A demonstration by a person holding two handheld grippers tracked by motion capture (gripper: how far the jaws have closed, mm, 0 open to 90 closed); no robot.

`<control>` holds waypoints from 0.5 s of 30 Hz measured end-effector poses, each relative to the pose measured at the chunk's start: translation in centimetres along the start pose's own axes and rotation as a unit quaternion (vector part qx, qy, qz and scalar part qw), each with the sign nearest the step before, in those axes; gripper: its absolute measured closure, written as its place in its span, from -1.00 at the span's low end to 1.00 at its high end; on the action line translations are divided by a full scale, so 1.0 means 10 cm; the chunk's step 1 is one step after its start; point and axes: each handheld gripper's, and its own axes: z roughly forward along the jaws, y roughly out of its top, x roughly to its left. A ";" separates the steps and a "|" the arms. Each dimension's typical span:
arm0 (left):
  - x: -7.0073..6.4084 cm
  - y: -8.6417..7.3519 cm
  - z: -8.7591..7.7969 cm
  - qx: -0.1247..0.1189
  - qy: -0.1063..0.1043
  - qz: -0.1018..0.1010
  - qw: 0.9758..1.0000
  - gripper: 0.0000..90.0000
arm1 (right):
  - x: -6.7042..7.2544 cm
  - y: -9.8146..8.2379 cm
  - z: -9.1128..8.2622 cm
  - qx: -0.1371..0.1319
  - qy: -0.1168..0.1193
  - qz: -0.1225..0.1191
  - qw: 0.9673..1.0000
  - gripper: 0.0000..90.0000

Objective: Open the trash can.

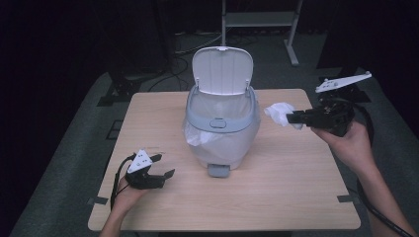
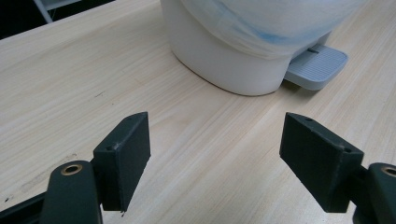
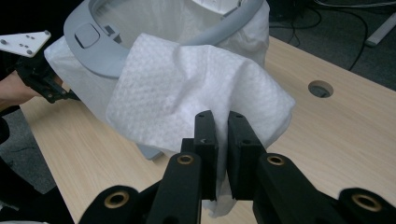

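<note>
Black jaws of the right tongs (image 3: 219, 154) stand almost together in the right gripper view, clenched on a white paper towel (image 3: 187, 93) whose crumpled sheet spreads out beyond them and hangs in front of the bin. From the high view the same right tongs (image 1: 296, 117) sit in a hand to the right of the bin, level with its rim and raised off the desk (image 1: 296, 197), with the paper towel (image 1: 279, 112) bunched at their tips just beside the bin's right side but not over its opening. That bin (image 1: 222, 123) is a small grey-and-white pedal bin standing at the middle of the desk, its lid (image 1: 222, 69) tipped up and back, a white liner bag (image 1: 197, 136) folded over its rim, and a grey pedal (image 1: 218, 170) sticking out at its foot on the near side. Left tongs (image 1: 162, 165) rest low on the desk to the near left of the bin, well apart from it, held by the other hand. Their jaws stand wide and released in the left gripper view, left tongs (image 2: 215, 154) with nothing between them but bare wood, and they point toward the bin's white base (image 2: 224, 60) and its pedal (image 2: 317, 63).
</note>
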 end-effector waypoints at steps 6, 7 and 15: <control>0.01 0.00 0.00 0.002 0.001 -0.001 1.000 -0.51 | 0.04 0.10 -0.01 -0.003 0.003 -0.007 1.000 0.85; 0.01 0.00 0.00 0.004 0.002 -0.002 1.000 -0.53 | 0.05 0.14 -0.01 -0.004 0.003 -0.008 1.000 0.85; 0.01 -0.01 0.00 0.007 0.006 -0.008 1.000 -0.58 | 0.09 0.25 -0.03 -0.009 0.007 -0.014 1.000 0.85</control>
